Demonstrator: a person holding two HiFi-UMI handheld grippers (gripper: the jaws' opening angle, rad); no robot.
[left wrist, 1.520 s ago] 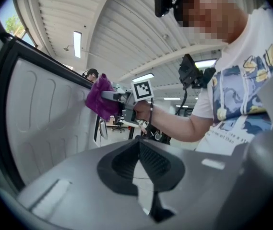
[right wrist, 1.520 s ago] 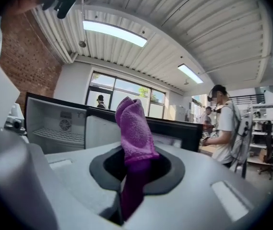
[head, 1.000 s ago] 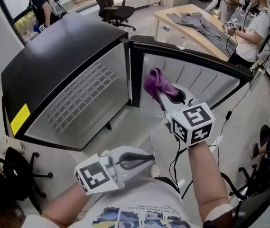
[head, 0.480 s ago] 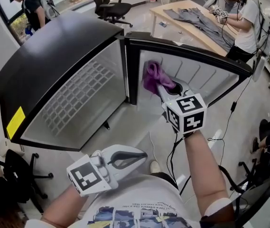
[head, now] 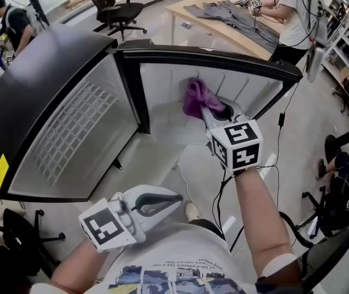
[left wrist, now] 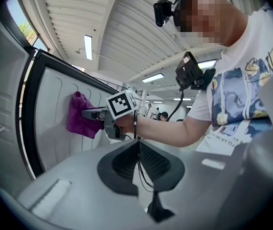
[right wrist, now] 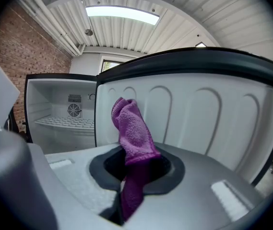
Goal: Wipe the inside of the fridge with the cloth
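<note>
The cloth, a purple one, sat at the upper middle of the head view, clamped in my right gripper. The jaws were closed on its lower part so that a bunched end stood out past the tips as a pad to wipe with. I held that pad up to the white inner liner of the open door. From the left gripper view it looked pressed against the ribbed panel, though I could not be sure of contact. The fridge filled the left of the head view. Its cavity and wire shelf lay to the left of the cloth in the right gripper view, so I judged the door panel to be the surface in hand and the cavity still to do. My left gripper hung low at the bottom centre, jaws together on nothing. I kept it well apart from the fridge, since the door stood open by itself and needed no steadying.
</note>
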